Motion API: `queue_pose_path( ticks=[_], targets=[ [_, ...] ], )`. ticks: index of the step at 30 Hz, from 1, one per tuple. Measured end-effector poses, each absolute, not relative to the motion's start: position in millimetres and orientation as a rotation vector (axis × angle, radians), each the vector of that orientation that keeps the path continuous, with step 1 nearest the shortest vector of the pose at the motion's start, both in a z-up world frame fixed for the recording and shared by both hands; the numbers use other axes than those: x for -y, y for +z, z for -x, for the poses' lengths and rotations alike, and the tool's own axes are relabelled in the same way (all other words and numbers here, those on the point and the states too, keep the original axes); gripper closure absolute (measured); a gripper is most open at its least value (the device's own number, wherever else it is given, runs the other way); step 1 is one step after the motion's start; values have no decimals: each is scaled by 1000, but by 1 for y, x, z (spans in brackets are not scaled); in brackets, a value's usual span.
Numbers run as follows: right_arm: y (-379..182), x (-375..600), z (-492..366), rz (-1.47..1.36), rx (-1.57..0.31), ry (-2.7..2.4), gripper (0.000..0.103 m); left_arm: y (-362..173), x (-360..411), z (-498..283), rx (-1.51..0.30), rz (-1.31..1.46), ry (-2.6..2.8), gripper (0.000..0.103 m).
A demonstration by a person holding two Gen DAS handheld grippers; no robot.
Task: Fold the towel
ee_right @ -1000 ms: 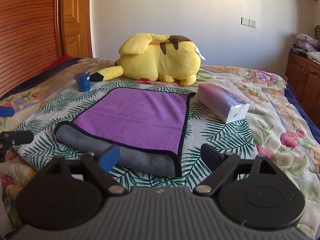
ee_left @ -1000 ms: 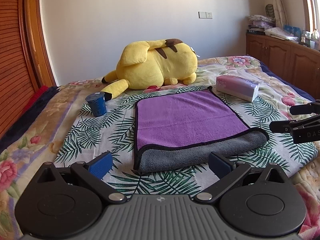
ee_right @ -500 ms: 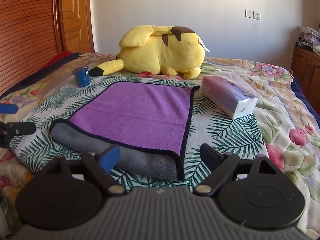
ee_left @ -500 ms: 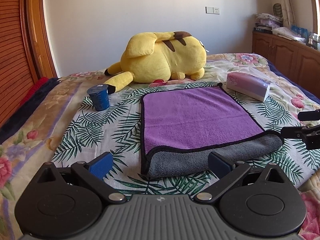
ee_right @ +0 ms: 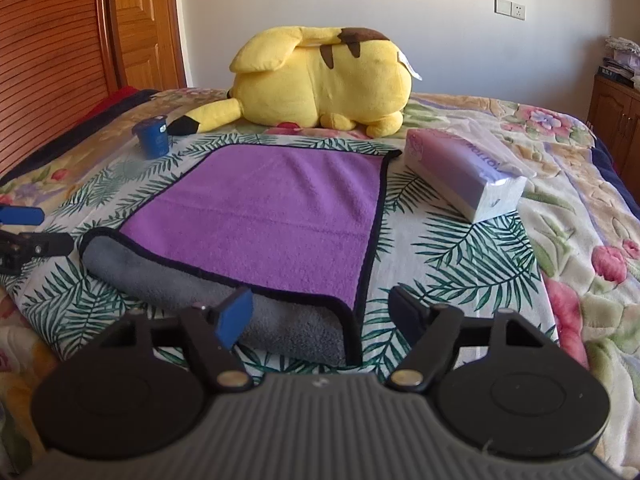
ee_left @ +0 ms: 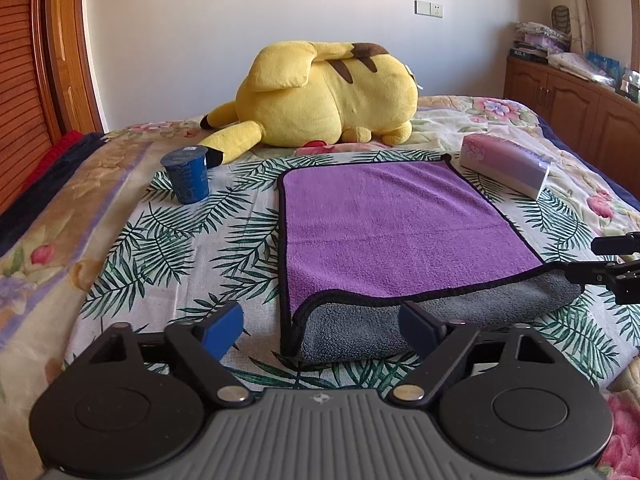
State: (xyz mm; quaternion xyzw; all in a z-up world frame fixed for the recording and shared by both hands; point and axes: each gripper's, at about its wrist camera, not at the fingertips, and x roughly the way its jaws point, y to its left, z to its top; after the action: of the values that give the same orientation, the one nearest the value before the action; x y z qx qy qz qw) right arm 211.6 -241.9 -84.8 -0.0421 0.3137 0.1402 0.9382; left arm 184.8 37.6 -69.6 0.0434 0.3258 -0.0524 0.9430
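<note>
Purple terry towel with black piping and grey underside: flat mid-bed on the palm-leaf-print sheet. Near edge folded up and back, grey pile showing as a soft rounded roll along the fold. Far edge straight, corners square.

Left gripper: fingers spread wide, holding nothing, blue pads either side of the towel's near left corner, not touching cloth as far as visible. Right gripper: likewise spread and empty, framing the near right corner; in the left view it shows just beside the right end of the grey roll.

Bare sheet left of the towel, near to far. Right: lilac plastic-wrapped tissue pack, lying flat close to the far right corner. Far left: small dark-blue foil-lidded cup, upright, apart from the towel. Beyond the far edge: large yellow plush toy with brown stripes, lying down.

Floral quilt under the sheet. Slatted wooden door left, white wall behind, wooden cabinets right.
</note>
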Motion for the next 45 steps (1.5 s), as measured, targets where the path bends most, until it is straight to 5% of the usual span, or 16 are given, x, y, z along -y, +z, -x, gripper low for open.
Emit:
queue_pose_path(
  ticks=[6, 13, 33, 45],
  targets=[
    [-90, 242, -222, 81, -665, 297, 34, -75, -44, -192, -685, -76, -116, 54],
    [-96, 246, -232, 56, -703, 309, 43, -81, -46, -204, -695, -80, -131, 55],
    [-110, 247, -246, 17, -792, 337, 45, -105, -52, -229, -771, -52, -176, 87],
    [-107, 247, -245, 15, -789, 360, 80, -105, -46, -224, -750, -93, -193, 100]
  ],
)
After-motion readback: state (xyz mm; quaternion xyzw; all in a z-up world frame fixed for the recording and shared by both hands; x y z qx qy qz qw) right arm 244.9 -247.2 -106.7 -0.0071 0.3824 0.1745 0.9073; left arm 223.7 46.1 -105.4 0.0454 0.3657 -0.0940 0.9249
